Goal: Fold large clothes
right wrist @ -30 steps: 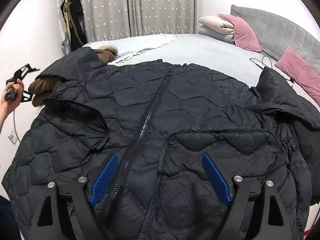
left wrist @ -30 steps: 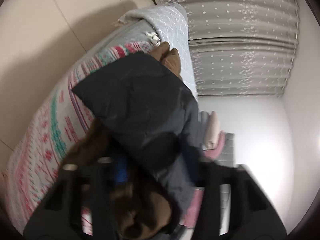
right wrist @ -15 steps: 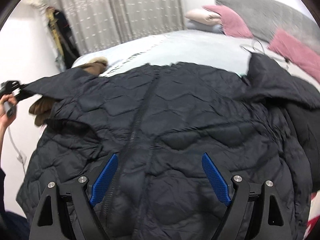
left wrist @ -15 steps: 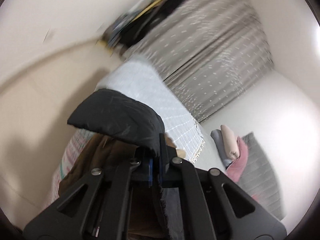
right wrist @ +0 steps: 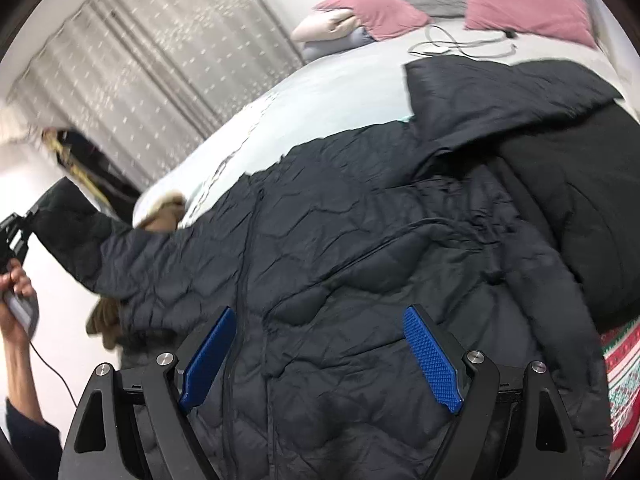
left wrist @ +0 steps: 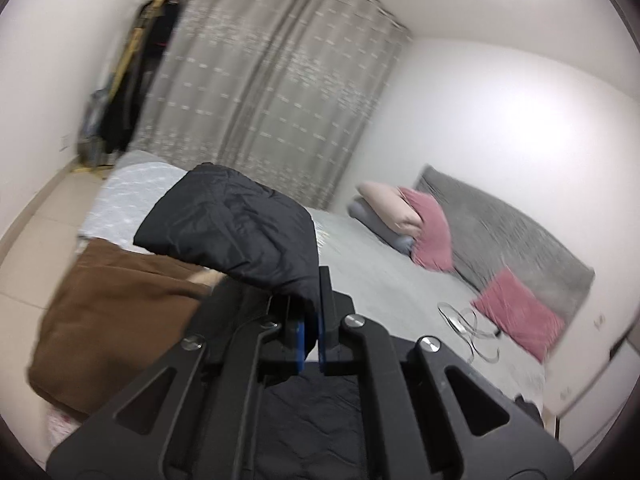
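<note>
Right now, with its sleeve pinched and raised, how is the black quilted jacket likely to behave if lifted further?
Probably floppy: the sleeve droops over the shut left gripper and the jacket lies creased on the bed. Likely light for its bulk, being puffy quilting. The smooth shell may slide, so the rest could trail or slip rather than follow neatly.

Black quilted jacket (right wrist: 360,280) covers the near bed; lifted sleeve (left wrist: 240,228) blocks the left side. Open grey bedspread (left wrist: 380,280) beyond, up to the pillows (left wrist: 404,220). Loose cable (left wrist: 468,328) lies across that clear stretch, near the pink cushion (left wrist: 520,312).
</note>
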Motion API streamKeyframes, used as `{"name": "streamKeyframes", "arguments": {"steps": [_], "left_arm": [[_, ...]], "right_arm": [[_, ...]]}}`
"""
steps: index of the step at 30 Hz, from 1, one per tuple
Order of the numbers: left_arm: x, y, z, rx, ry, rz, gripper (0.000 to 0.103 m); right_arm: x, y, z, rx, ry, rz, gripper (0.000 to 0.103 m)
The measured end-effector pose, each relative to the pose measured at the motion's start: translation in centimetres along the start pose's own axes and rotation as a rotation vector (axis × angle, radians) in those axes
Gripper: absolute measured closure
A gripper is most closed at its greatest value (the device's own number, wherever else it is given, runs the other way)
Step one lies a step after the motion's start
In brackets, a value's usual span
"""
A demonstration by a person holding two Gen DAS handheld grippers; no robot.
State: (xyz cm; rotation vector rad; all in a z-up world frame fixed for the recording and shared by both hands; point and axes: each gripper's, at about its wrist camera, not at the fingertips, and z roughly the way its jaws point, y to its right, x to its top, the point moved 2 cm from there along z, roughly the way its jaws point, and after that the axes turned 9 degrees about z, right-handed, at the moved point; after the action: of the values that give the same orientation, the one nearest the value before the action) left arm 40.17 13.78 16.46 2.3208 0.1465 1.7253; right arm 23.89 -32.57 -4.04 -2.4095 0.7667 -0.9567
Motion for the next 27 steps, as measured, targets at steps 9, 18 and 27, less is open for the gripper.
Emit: {"name": "streamKeyframes", "arguments": {"steps": [9, 18, 27], "left_arm": [[-8.2, 10.3, 4.0, -0.123, -0.176, 0.165, 0.098], [-19.7, 18.5, 8.6, -0.122, -0.459, 0.44, 0.042], [-19.1, 17.4, 8.5, -0.126, -0.533, 0.382, 0.039]], "right_arm": [[1.1, 2.0, -0.5, 0.044, -0.013, 0.079, 0.016], [1.6, 3.0, -0.5, 0.061, -0.025, 0.116, 0.016], [2.2, 3.7, -1.4, 0.059, -0.003, 0.126, 0.016]]}}
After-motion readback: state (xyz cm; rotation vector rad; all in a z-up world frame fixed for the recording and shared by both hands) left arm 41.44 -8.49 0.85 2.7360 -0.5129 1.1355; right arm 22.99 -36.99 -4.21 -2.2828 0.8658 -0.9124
